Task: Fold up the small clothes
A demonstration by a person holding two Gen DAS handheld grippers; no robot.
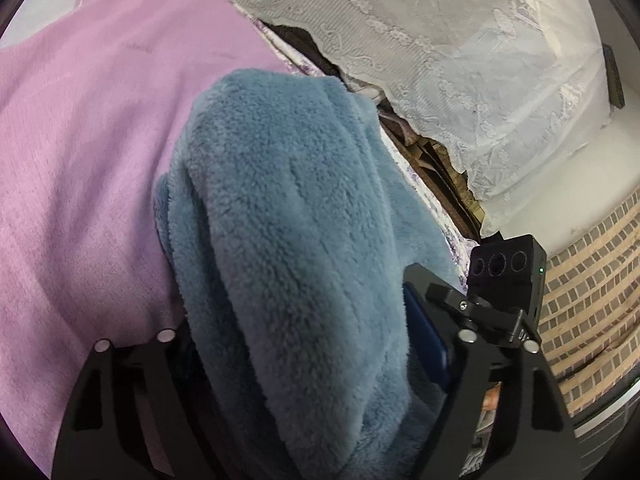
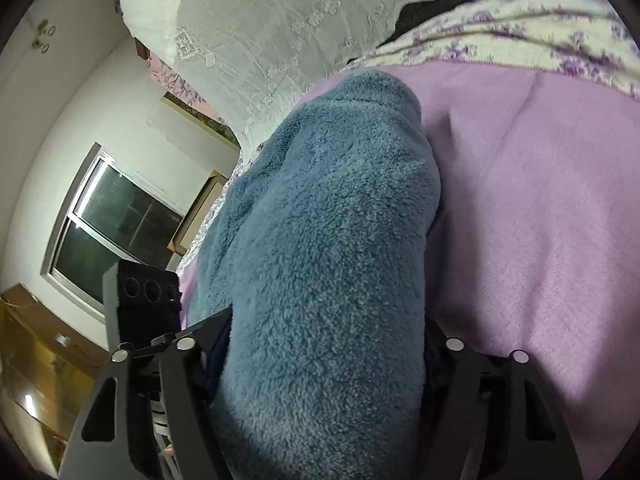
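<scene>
Presently, the blue fleece garment lies bunched on the pink bedsheet, near the lace curtain. The left hand-held gripper and right hand-held gripper each clench a thick fold of it.

Soft, even indoor light; both views bend strongly at their dark rounded edges. The fluffy blue fleece garment shades the pink bedspread beneath, and the dark window shows a bright streak.
</scene>
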